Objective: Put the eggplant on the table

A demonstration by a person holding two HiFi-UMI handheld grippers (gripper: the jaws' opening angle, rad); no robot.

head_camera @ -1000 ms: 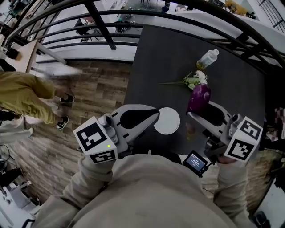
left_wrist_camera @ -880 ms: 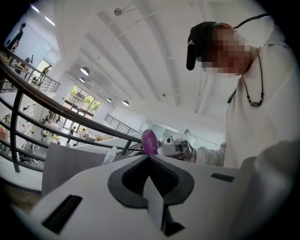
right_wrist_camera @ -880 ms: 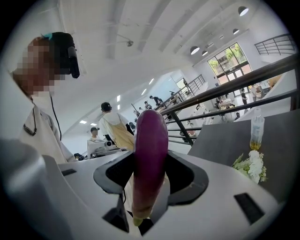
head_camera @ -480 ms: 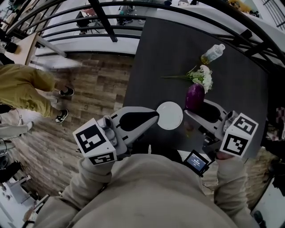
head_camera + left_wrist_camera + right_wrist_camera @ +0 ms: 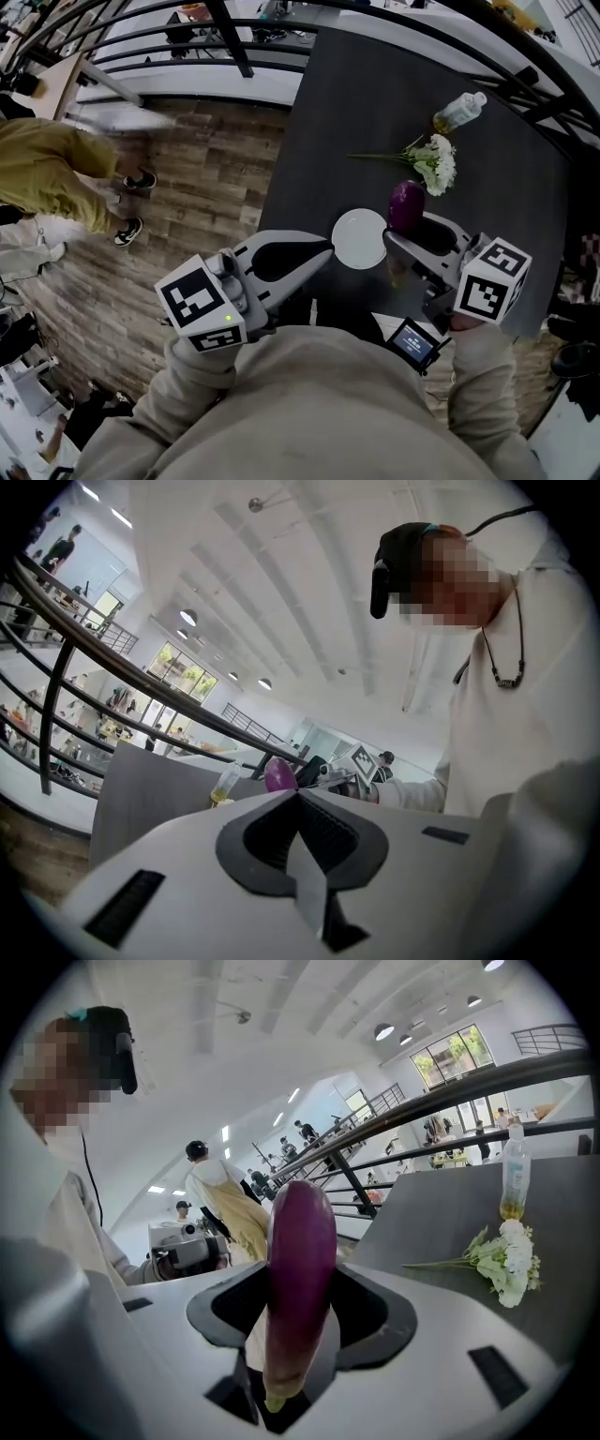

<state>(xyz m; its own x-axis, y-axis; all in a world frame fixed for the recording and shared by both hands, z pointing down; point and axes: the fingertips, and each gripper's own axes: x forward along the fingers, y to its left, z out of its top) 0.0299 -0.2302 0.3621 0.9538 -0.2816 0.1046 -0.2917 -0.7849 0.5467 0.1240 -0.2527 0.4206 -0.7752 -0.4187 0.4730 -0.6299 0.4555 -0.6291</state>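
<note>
Both grippers are sinking toward the dark table (image 5: 356,112) compared with a second ago, the right one more steeply. The eggplant (image 5: 406,206) it carries is now sitting lower, just beside the round white plate (image 5: 359,238) and near the bunch of white flowers (image 5: 433,164).

From where I'm standing, the right gripper (image 5: 409,236) is clamping the purple eggplant (image 5: 300,1279) by its stem end, with the fat rounded end sticking out forward past the jaws. The eggplant is hanging over the tabletop, and I can't tell whether it is touching yet. The left gripper (image 5: 323,248) is waiting at the near edge with its jaws (image 5: 298,794) pressed together on nothing. A bottle (image 5: 459,112) of yellowish liquid is standing well behind the flowers.

The step looks like the lowering just before release. To do it well, I'd say the person wants to keep easing the right hand down slowly. The hand should be dropping the far end so the eggplant is coming to lie on its side on bare table between plate and flowers. It should not be landing on the plate rim or crushing the stems. Only once its weight is resting should the jaws be opening, and wide enough to clear its girth. Then the gripper should be backing straight out. It's round and smooth, so it may roll if nudged.
</note>
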